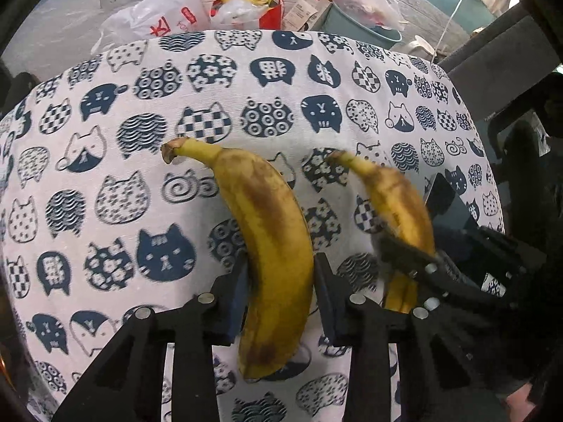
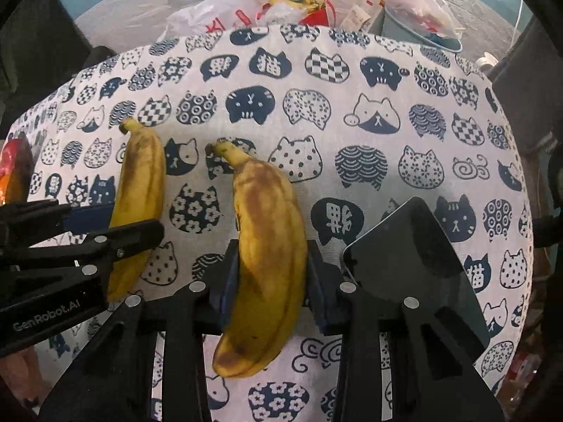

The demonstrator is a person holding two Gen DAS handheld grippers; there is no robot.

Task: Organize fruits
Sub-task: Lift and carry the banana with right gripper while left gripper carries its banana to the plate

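Observation:
Two spotted yellow bananas are held side by side over the cat-print tablecloth (image 1: 105,140). My left gripper (image 1: 279,274) is shut on the left banana (image 1: 271,232), stem pointing away. The same banana shows in the right wrist view (image 2: 140,183), with the left gripper (image 2: 116,225) clamped across it. My right gripper (image 2: 271,274) is shut on the right banana (image 2: 267,246), stem pointing away. In the left wrist view this right banana (image 1: 397,204) is held by the right gripper (image 1: 418,256). Both bananas appear lifted slightly off the cloth.
A dark tablet or phone (image 2: 415,263) lies on the cloth at the right, also seen in the left wrist view (image 1: 450,207). A red and orange object (image 2: 14,172) sits at the far left edge. Plastic bags (image 1: 158,17), a red bag (image 1: 246,3) and a grey bin (image 1: 366,24) stand beyond the table.

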